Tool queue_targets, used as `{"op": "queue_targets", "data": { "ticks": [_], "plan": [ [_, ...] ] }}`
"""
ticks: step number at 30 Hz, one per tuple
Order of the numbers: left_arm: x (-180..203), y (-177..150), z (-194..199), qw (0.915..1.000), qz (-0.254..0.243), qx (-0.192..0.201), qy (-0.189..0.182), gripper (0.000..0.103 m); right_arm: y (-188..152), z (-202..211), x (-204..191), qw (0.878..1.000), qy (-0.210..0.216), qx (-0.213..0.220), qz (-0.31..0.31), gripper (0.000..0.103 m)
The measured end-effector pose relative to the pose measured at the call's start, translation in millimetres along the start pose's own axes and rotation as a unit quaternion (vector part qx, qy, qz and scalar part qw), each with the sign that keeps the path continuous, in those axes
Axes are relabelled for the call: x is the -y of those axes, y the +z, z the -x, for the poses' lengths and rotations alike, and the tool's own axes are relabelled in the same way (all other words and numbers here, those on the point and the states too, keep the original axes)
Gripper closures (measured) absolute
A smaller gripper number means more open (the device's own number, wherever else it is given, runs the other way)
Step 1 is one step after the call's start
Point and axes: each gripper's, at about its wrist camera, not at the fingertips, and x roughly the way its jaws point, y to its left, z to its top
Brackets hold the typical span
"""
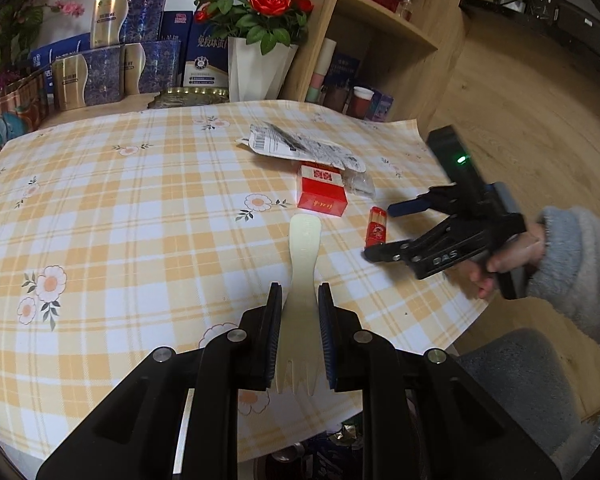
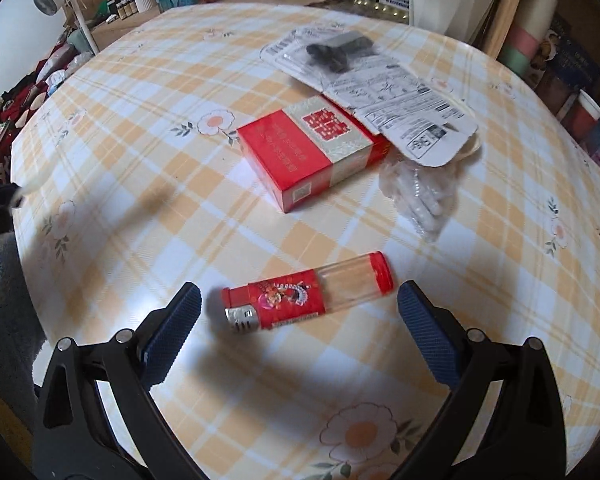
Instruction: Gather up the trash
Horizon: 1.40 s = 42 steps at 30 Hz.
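My left gripper is shut on a cream plastic spork, held above the checked tablecloth, tines toward the camera. My right gripper is open, its jaws on either side of a red lighter that lies on the cloth; it also shows in the left wrist view. Beyond lie a red cigarette pack, torn printed blister packaging and a crumpled clear wrapper. The lighter, pack and packaging also show in the left wrist view.
At the table's far edge stand a white vase of red roses, blue and gold boxes and a metal tray. A wooden shelf unit stands at the right. A grey cushioned seat is below the table edge.
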Motion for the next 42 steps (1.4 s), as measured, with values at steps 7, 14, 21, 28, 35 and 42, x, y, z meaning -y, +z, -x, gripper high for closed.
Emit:
{"op": "queue_targets", "data": {
  "ticks": [7,14,21,28,35,42],
  "plan": [
    [0.9,-7.6,9.1,1.0,0.002,-0.005,0.0,0.085,-2.7,-2.1,-2.3,1.0,0.002,0.008,-0.001,0.013],
    [13.6,-17.6,17.7,0.9999,-0.009,-0.009,-0.002,0.085,-21.1,25.4,-19.3,0.998,-0.014,0.055,-0.004,0.066],
    [30.3,-35.8,25.4,0.9995,-0.024,-0.018,0.002,0.085,-59.3,35.6,-29.6,0.996,-0.02,0.064,-0.055,0.084],
    [29.2,-46.2,35.2,0.9998,-0.012,-0.014,0.006,0.085,-49.5,44.8,-21.9,0.99,-0.03,0.1,-0.099,0.04],
    [14.8,-47.6,40.4,0.9998,0.008,-0.009,0.013,0.085,-6.0,11.4,2.1,0.985,-0.052,0.066,-0.152,0.047],
    [7.0,-51.1,44.1,0.9997,0.018,-0.008,0.016,0.085,16.9,-4.5,3.9,0.982,-0.083,0.046,-0.162,0.077]
  ]
}}
